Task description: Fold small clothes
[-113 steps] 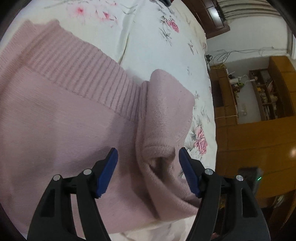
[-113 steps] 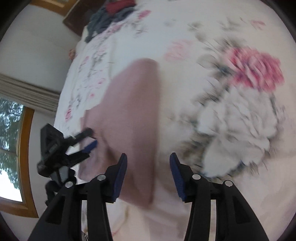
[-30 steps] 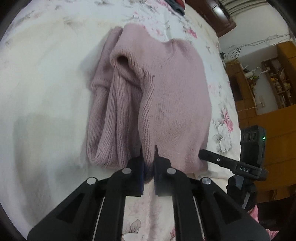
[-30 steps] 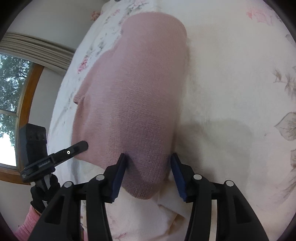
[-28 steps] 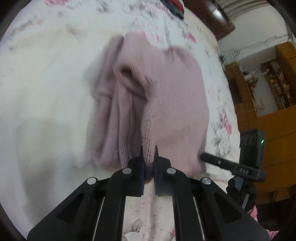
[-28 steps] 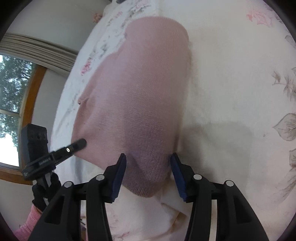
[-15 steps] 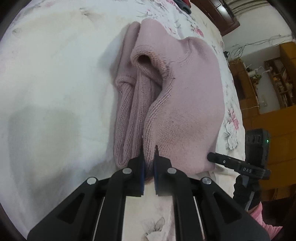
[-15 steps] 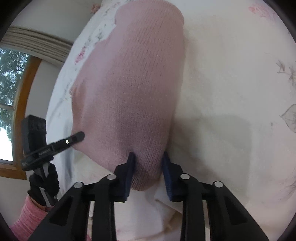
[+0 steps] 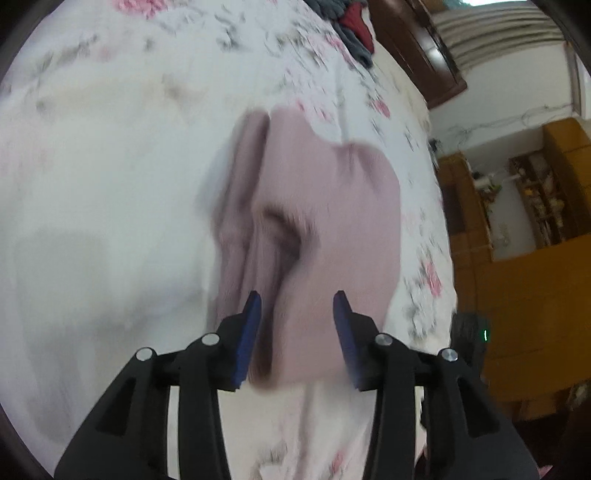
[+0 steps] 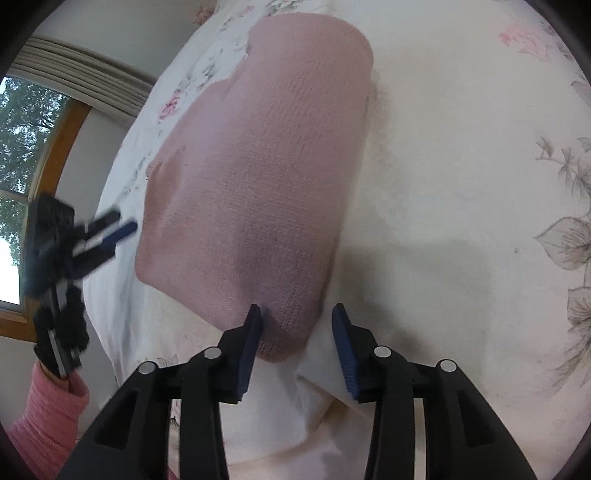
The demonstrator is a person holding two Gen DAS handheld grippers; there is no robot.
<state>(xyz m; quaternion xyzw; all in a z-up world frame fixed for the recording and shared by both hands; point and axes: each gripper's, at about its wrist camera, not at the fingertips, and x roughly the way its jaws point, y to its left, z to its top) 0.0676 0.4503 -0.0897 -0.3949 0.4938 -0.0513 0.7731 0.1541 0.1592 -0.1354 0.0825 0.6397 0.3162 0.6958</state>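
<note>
Your left claw (image 9: 297, 325) stands wide open with nothing between its blue pads; the near edge of the pink sweater (image 9: 325, 236) lies just ahead of it and partly between the fingers, untouched as far as the blurred left wrist view shows. Your right claw (image 10: 295, 328) is open too, holding nothing, with the sweater's near corner (image 10: 284, 339) sitting between its fingers and brushing the left pad.

Beyond both claws the sweater lies folded into a narrow bundle on the flowered bed sheet (image 10: 461, 184), running away from you. Ahead of the left claw, on its left side, the layers bunch up in a ridge with a dark pocket (image 9: 284, 232) rather than lying flat. From the right wrist view the top face looks smooth. A pile of dark and red clothes (image 9: 351, 22) sits far off at the head of the bed.

I judge the fold is laid and you are letting go. Next, either press that bunched edge flat with the left claw, or close on the near end with both claws and carry it over for a final fold.
</note>
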